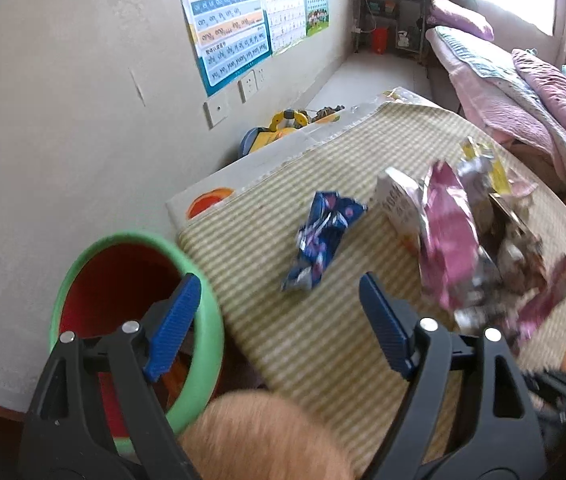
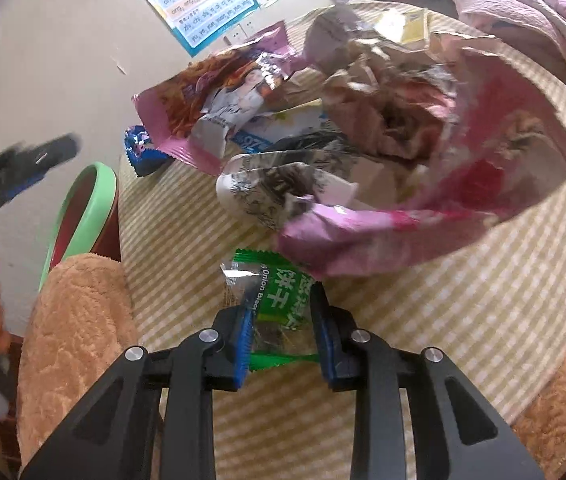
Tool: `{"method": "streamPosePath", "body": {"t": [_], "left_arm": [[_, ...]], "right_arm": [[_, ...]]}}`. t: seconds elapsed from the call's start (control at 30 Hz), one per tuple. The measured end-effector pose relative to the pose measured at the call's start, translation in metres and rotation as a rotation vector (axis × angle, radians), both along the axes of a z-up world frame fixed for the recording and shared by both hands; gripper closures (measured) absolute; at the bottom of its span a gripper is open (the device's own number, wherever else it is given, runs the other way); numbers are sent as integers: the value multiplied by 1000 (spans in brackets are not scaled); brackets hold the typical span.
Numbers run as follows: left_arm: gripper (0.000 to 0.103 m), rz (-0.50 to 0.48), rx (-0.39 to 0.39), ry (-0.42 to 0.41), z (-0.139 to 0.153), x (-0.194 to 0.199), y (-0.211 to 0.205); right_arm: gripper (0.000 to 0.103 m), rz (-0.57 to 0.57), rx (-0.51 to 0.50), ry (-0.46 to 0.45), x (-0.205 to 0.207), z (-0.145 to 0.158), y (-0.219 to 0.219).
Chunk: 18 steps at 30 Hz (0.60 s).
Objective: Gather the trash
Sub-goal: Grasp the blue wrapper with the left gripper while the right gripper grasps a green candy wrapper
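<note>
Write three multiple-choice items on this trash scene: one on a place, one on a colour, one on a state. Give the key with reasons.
1. Where is the bin?
A. On the table
B. Beside the table's edge, near the wall
C. On the bed

2. What colour is the bin's rim?
A. Green
B. Yellow
C. Black

3. What state is the right tool in?
A. Wide open, nothing between the pads
B. Out of view
C. Closed on the green wrapper

Key:
1 B, the bin stands off the striped tablecloth, by the wall.
2 A, a green ring circles its red inside.
3 C, the wrapper sits pinched between both blue pads, while the left tool hangs open above the cloth near the blue wrapper.
</note>
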<state>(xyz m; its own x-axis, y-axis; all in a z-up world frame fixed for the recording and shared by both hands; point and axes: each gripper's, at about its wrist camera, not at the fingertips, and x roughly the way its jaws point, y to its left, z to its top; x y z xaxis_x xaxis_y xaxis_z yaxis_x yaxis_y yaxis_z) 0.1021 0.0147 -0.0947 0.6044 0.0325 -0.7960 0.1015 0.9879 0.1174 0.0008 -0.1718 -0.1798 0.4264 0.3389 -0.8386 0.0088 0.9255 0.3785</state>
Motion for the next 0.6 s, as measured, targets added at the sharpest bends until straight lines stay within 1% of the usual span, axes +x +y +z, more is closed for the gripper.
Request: {"method": "streamPosePath", "body": {"t": [0.13, 0.2, 0.27, 0.3, 0.33, 0.37, 0.43, 0.53, 0.6], "left_arm": [[24, 10, 7, 53, -18, 36, -10], [24, 5, 27, 76, -28, 50, -17], [24, -4, 42, 89, -36, 61, -22], [24, 4, 60, 104, -42, 68, -25], [24, 7, 70, 115, -46, 72, -25], [24, 9, 77, 122, -49, 75, -26], [24, 20, 93, 134, -55, 79, -25], [24, 14, 75, 133, -56, 79, -26], [24, -9, 88, 142, -59, 79, -30]], "right_arm": [[75, -1, -15, -12, -7, 6, -5], [74, 15, -20, -15, -11, 9, -7], [62, 29, -15, -12, -15, 10, -7], [49, 31, -7, -20, -17, 12, -6], [41, 32, 0, -31, -18, 13, -6], [40, 34, 6, -39, -20, 14, -6], [34, 35, 23, -47, -22, 17, -8], [33, 28, 46, -45, -23, 15, -13], [33, 20, 62, -33, -23, 12, -15]]}}
